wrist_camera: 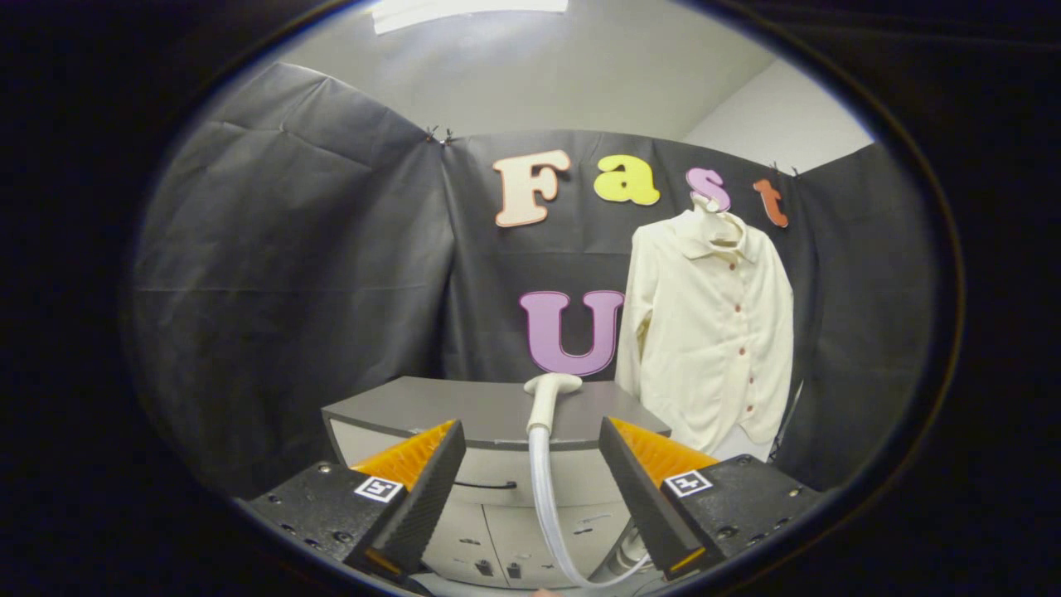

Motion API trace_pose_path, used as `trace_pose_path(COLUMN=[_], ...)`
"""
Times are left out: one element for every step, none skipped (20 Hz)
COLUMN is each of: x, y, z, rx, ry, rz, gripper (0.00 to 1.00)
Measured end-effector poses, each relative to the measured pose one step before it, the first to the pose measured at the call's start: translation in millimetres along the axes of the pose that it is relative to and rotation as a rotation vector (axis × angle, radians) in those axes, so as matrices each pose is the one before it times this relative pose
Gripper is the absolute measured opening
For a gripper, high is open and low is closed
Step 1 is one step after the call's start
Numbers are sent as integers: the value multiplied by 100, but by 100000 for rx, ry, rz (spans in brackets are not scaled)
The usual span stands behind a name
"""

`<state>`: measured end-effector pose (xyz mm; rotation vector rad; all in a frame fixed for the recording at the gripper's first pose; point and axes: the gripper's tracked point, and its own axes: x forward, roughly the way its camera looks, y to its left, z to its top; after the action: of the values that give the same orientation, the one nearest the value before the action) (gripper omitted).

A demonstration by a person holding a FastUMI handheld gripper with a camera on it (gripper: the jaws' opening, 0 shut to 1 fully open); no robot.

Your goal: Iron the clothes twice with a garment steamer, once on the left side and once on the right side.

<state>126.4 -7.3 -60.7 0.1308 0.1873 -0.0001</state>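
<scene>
The gripper has its fingers spread wide and empty, lined up on the steamer head resting at twelve o'clock on the grey cabinet, hose trailing down between them; the cream shirt hangs at two o'clock, front outward, ready for steaming.

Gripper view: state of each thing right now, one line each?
Gripper: open, holding nothing.
Steamer head: lying on the cabinet top, ahead between the fingers, not grasped.
Hose: hanging from the head down the cabinet front.
Shirt: hung up, buttoned, right of the cabinet.
Cabinet: doors shut.
</scene>
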Motion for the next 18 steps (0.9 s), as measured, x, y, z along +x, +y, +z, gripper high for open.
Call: trace_pose_path(x=[659,652,745,733,773,805,833,796,947,915,1017,840,1076,938,908,937,983,965], y=[49,-66,-109,-87,-190,9,-125,-205,-186,115,104,175,199,23,164,127,30,-171], z=[45,102,-33,-132,-21,-87,-209,-118,-78,-472,-476,-287,-326,-205,-245,-104,-185,-12], rx=[-492,-527,-708,-290,144,115,25,159,22,88,55,479,446,209,215,260,308,-163], ry=[218,163,595,592,407,678,1051,482,737,1273,2164,1573,1955,1849,1857,1964,1656,1247], rz=[277,-105,-10,-272,-170,75,74,-386,-316,383,589,728,475,186,510,563,-26,-455], gripper=[99,99,98,98,98,98,98,98,98,98,97,97,96,95,93,92,90,89])
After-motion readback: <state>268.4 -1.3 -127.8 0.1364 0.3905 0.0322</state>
